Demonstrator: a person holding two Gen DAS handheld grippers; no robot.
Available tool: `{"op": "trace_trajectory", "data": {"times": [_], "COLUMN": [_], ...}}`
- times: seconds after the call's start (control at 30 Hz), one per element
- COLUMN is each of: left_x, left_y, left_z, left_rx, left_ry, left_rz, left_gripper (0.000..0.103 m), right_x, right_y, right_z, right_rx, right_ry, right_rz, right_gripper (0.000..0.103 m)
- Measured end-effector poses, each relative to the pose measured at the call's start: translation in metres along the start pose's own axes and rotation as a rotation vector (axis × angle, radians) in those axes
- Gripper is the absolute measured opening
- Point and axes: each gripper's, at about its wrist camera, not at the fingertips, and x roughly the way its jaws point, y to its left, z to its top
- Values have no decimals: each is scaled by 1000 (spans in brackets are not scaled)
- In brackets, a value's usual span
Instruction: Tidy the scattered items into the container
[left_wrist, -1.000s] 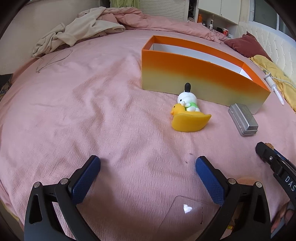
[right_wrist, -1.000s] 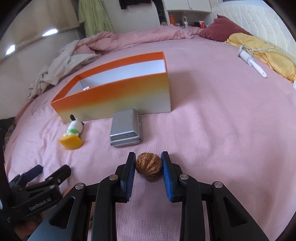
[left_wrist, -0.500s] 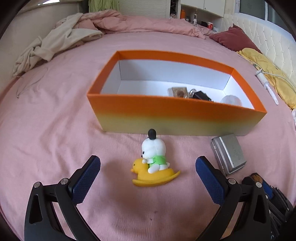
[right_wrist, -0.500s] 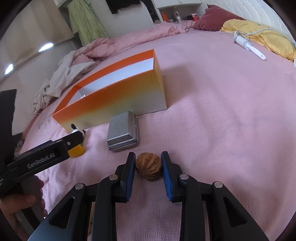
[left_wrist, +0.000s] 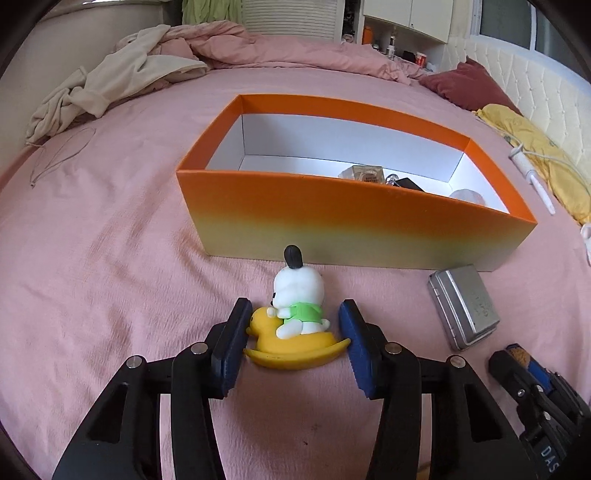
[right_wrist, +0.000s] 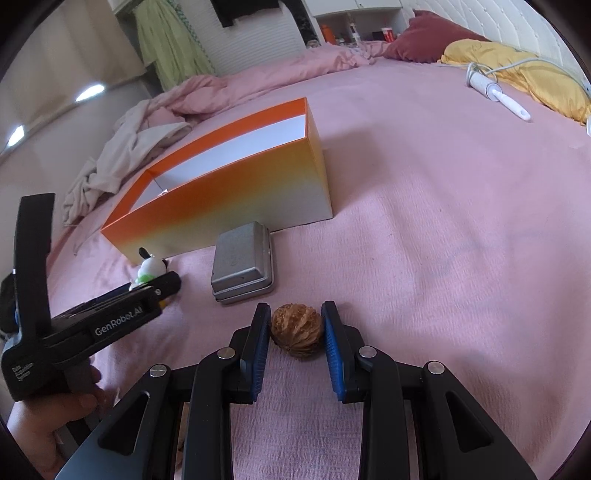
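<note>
Orange box (left_wrist: 354, 221) on pink bed (left_wrist: 110, 258), already holding several small items (left_wrist: 384, 177) at 1 end. Still outside, near its front wall: duck toy with white figure (left_wrist: 295, 325), metal tin (right_wrist: 243, 267), walnut (right_wrist: 297, 328). Left gripper (left_wrist: 293, 339) closed to the duck toy's 2 ends, toy resting on the bed. Right gripper (right_wrist: 295, 332) pinching the walnut, low over the bed. Task partly complete: 3 items left to go into the box, 2 of them in hand.
</note>
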Motion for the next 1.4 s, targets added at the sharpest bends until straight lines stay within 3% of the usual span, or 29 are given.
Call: {"op": "trace_trajectory", "data": {"times": [0.13, 0.47, 1.4], "left_x": [1, -2, -2], "left_y": [5, -4, -10], "left_z": [0, -11, -14], "left_rx": [-19, 16, 27], "left_ry": [-3, -7, -13], "left_rz": [-28, 28, 49], "left_gripper": [50, 50, 50], "right_x": [0, 0, 2], "right_y": [0, 3, 6], "right_z": [-1, 1, 0], "right_rx": [-4, -5, -19], "right_ry": [-1, -1, -1], "right_rz": [-3, -9, -23], "right_gripper": [27, 27, 27]}}
